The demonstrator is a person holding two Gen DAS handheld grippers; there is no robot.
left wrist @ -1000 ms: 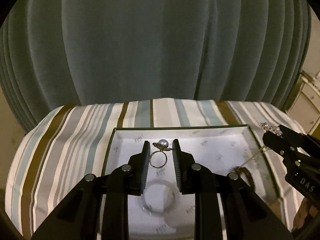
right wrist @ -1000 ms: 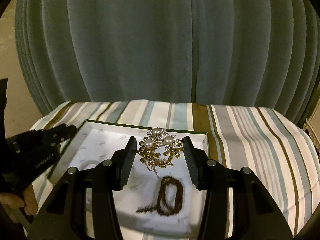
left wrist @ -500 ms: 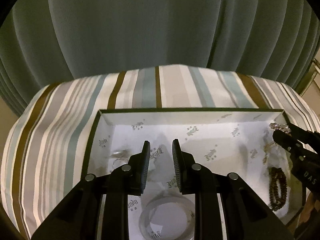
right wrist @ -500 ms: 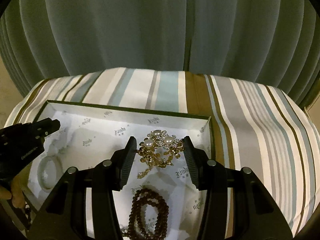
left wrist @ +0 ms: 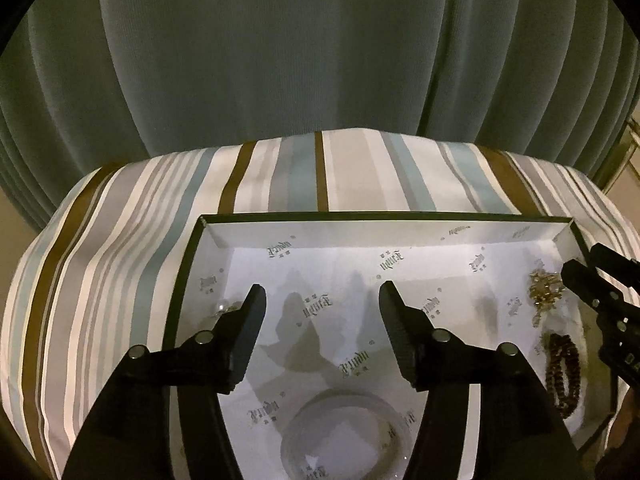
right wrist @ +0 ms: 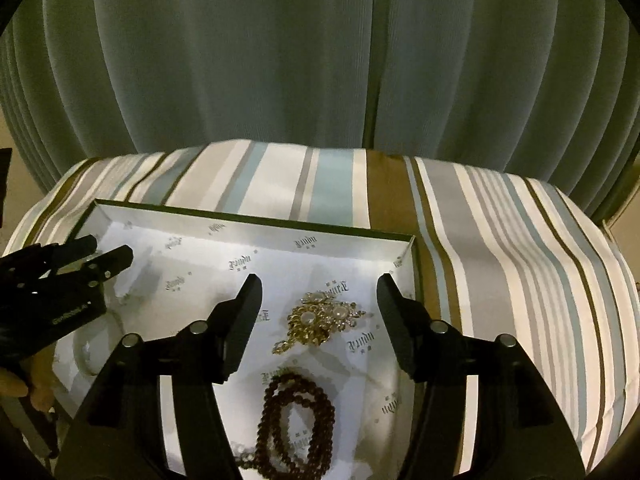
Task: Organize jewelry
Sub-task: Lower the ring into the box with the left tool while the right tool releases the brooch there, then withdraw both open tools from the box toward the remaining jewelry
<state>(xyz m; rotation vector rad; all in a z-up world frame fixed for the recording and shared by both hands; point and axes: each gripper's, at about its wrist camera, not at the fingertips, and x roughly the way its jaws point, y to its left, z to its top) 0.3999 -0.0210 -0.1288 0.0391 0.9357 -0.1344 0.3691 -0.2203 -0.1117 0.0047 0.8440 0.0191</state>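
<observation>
A shallow box [left wrist: 384,217] lined with white printed paper sits on the striped cloth. My left gripper [left wrist: 322,300] is open and empty above its left half. A pearl ring [left wrist: 225,307] lies by the left fingertip. A clear bangle [left wrist: 344,436] lies below. My right gripper [right wrist: 319,290] is open and empty over the box [right wrist: 256,218]. A gold pearl brooch [right wrist: 322,318] lies on the paper between its fingers, with a brown bead bracelet [right wrist: 298,420] below. The brooch [left wrist: 546,290] and beads [left wrist: 564,372] also show in the left wrist view.
A striped cloth [right wrist: 500,260] covers the surface, with bare cloth right of the box. A grey-green curtain [left wrist: 320,60] hangs close behind. The left gripper [right wrist: 96,264] shows at the left edge of the right wrist view. The right gripper [left wrist: 588,276] shows at the right edge of the left wrist view.
Both grippers opened. The ring left my left gripper and lies in the box at the left. The brooch left my right gripper and lies on the paper.
</observation>
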